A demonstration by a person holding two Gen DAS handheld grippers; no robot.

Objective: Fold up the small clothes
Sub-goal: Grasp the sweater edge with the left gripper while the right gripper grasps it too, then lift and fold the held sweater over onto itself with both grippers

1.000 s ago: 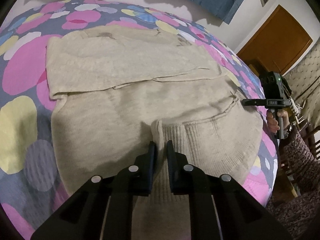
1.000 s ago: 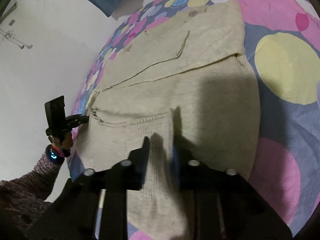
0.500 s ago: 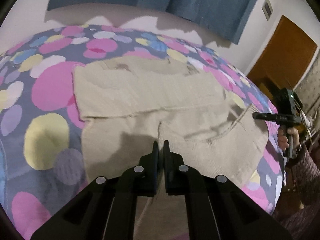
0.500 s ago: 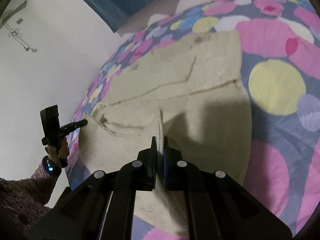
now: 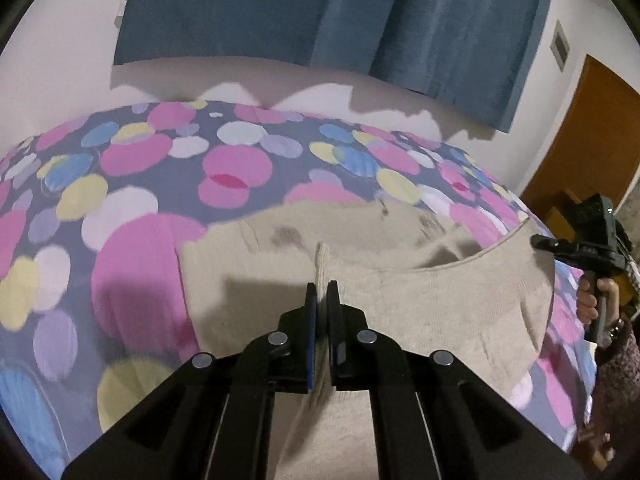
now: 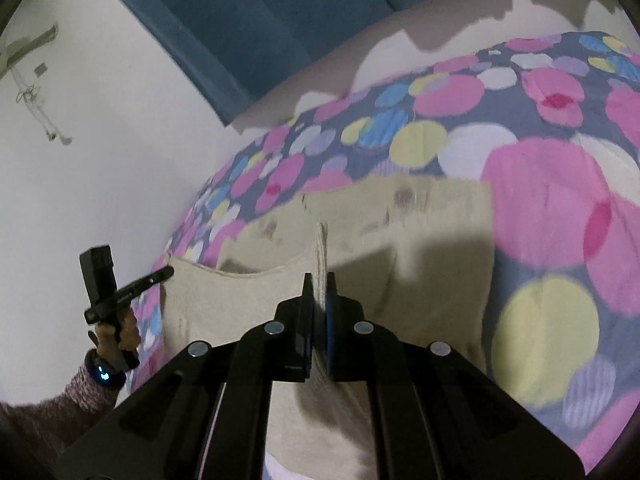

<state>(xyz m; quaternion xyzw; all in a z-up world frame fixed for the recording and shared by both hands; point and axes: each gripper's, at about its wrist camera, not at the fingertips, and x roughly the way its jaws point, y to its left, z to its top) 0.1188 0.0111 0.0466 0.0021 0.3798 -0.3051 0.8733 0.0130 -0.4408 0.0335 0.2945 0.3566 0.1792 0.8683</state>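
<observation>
A beige knit sweater point(image 5: 432, 304) lies on a bed with a dotted cover point(image 5: 132, 224). My left gripper point(image 5: 321, 292) is shut on one corner of its ribbed hem and holds it raised above the bed. My right gripper point(image 6: 319, 284) is shut on the other hem corner of the sweater point(image 6: 420, 272), also lifted. The hem hangs stretched between the two grippers, and the sweater's upper part still lies flat beyond it. Each gripper shows in the other's view: the right one point(image 5: 538, 242) and the left one point(image 6: 168, 271).
The dotted cover point(image 6: 540, 208) spreads wide around the sweater. A blue curtain point(image 5: 320, 12) hangs on the white wall behind the bed. A brown wooden door point(image 5: 588, 140) stands at the right, beyond the bed's edge.
Both grippers closed on the sweater's hem corners and lifted them up off the bed and forward toward the collar. The views tilted up, showing more wall and curtain.
</observation>
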